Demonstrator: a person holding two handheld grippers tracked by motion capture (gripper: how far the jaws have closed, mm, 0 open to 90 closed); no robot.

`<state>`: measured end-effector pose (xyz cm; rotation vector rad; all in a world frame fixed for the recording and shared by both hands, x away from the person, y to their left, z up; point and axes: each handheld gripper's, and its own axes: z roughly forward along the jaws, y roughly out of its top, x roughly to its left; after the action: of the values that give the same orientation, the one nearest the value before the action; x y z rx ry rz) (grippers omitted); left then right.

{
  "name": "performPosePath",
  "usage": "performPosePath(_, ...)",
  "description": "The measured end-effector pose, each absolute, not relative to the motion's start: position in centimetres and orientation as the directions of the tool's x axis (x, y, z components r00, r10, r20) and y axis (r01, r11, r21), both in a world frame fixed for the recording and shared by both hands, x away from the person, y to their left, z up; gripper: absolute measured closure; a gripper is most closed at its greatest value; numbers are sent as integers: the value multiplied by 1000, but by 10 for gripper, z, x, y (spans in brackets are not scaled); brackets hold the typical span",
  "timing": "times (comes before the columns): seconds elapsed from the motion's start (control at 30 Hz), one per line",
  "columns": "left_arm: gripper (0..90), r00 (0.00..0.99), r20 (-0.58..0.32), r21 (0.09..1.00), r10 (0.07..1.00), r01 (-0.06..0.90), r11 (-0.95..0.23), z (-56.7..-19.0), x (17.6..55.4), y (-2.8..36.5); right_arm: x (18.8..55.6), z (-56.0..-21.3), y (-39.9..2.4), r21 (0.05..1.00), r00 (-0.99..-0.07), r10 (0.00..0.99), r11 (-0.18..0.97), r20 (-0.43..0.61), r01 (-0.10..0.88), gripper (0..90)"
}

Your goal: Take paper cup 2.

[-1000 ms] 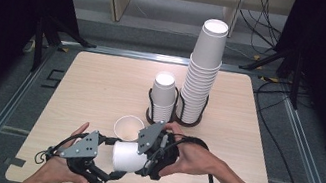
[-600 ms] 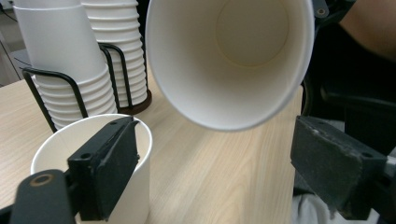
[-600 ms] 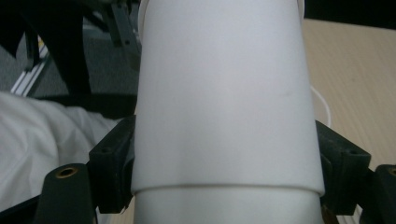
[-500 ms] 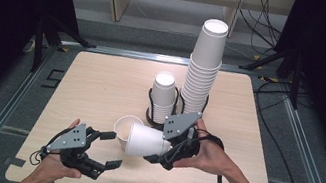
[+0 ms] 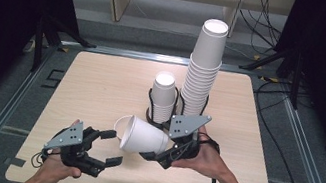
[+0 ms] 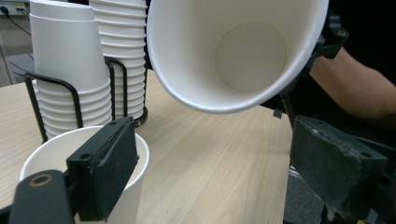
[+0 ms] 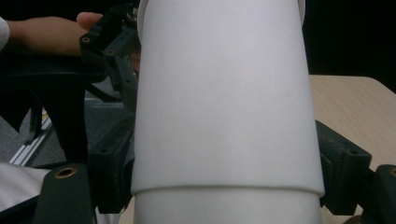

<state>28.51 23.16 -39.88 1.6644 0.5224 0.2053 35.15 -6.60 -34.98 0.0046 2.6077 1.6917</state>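
Right gripper (image 5: 159, 156) had its jaws clamped on a plain white paper cup (image 5: 143, 135), tipped sideways at lower centre, mouth facing left. Left gripper (image 5: 110, 147) sat at lower left, jaws apart with nothing pinched, though a second cup (image 6: 70, 154) stood by one pad. No writing anywhere. Behind them, two cup stacks (image 5: 202, 73) in a black wire holder (image 5: 150, 107) on the wooden table (image 5: 102, 81).

Lighting was even and overhead; the surface (image 5: 101, 85) was brightly lit while surroundings fell to near black. Shadows were soft and short. The held cup (image 7: 224, 107) appeared soft-focused at close range, without glare. No motion blur was noted.
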Motion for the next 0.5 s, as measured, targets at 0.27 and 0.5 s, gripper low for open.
performPosePath(0.27, 148, 886, -173, 974, 430, 219, -61, -402, 287, 224, 351, -355, -61, 917, -1000, 11, 399, -21, -15, 229)
performPosePath(0.5, 148, 885, -209, 968, 416, 248, -40, -400, 288, 225, 351, -358, -58, 923, -1000, -14, 383, -28, -31, 228)
